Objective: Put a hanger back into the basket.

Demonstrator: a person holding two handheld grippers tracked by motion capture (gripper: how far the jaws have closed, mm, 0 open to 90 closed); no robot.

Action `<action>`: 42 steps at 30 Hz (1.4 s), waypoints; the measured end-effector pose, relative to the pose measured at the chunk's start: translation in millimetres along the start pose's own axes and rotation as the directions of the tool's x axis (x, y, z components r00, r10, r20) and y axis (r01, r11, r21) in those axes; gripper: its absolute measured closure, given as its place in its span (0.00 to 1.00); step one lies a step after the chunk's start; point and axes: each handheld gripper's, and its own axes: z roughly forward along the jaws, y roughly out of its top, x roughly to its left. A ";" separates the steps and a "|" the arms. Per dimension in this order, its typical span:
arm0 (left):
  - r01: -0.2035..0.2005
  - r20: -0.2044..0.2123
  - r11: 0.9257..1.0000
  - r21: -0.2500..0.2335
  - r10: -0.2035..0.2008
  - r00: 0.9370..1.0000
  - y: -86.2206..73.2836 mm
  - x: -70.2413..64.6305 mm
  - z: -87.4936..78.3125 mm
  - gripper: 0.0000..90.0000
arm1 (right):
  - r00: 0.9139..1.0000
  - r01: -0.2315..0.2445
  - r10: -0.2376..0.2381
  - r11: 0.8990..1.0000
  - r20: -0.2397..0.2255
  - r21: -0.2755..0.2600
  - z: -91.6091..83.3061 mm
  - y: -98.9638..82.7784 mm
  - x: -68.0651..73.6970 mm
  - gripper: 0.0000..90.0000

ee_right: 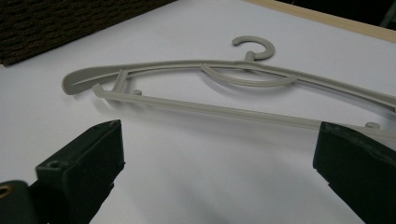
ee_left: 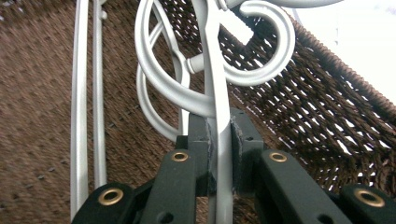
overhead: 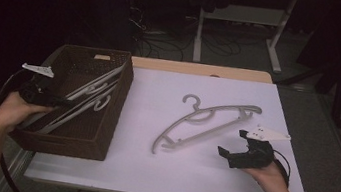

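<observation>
My left gripper (overhead: 59, 102) reaches into the brown woven basket (overhead: 102, 137) at the table's left. In the left gripper view its jaws are shut on the thin bar of a grey plastic hanger (ee_left: 219, 93), and other grey hangers (ee_left: 86, 107) lie on the basket's floor beside it. A single grey hanger (overhead: 205, 121) lies flat on the white table top (overhead: 158, 170), hook pointing away. My right gripper (overhead: 232, 142) stands open just right of that hanger's near end. In the right gripper view the hanger (ee_right: 210, 88) lies ahead of the wide-apart jaws, untouched.
The white top ends in a wooden strip (overhead: 202, 69) at the far edge. Beyond it, on the dark floor, stand white table legs (overhead: 200, 34) and loose cables (overhead: 165, 45). Bare white surface spreads in front of and around the lone hanger.
</observation>
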 end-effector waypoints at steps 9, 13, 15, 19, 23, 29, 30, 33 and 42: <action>0.039 -0.107 0.998 0.045 -0.034 0.994 -12.1 9.4 7.4 0.74 | 1.000 -0.003 0.003 1.000 0.002 -0.002 -1.3 -0.3 -0.9 0.02; 0.043 -0.116 0.999 0.004 -0.042 0.992 -12.2 9.2 3.5 0.52 | 1.000 -0.001 0.001 1.000 0.001 -0.002 -1.1 -0.3 -0.9 0.02; 0.026 -0.110 0.999 -0.032 -0.029 0.994 -10.4 6.4 -0.3 0.46 | 1.000 -0.002 0.002 1.000 0.001 -0.002 -1.0 0.0 -0.6 0.02; 0.014 -0.082 0.996 -0.092 -0.021 0.996 -3.6 -0.3 -6.3 0.34 | 1.000 -0.004 0.004 1.000 0.001 -0.003 -1.0 0.2 -0.8 0.02; 0.000 -0.057 0.990 -0.138 -0.008 0.998 7.6 -10.0 -8.0 0.28 | 1.000 -0.011 0.011 1.000 0.003 -0.008 -2.2 1.5 -1.3 0.02; -0.025 -0.020 0.979 -0.202 0.021 1.000 33.0 -36.0 -3.2 0.19 | 1.000 -0.013 0.013 1.000 0.003 -0.015 -1.7 4.5 -0.8 0.02; -0.032 -0.014 0.976 -0.214 0.030 0.999 38.0 -42.1 -2.1 0.18 | 1.000 -0.009 0.009 1.000 0.004 -0.014 -1.0 4.9 -0.6 0.02; -0.054 0.012 0.966 -0.254 0.059 0.998 53.2 -61.4 2.8 0.17 | 1.000 -0.007 0.007 1.000 0.000 -0.011 -0.1 5.2 0.3 0.02; -0.120 0.084 0.949 -0.292 0.151 0.985 93.7 -117.2 35.7 0.17 | 1.000 -0.009 0.009 1.000 -0.008 -0.007 -1.4 2.2 -1.5 0.02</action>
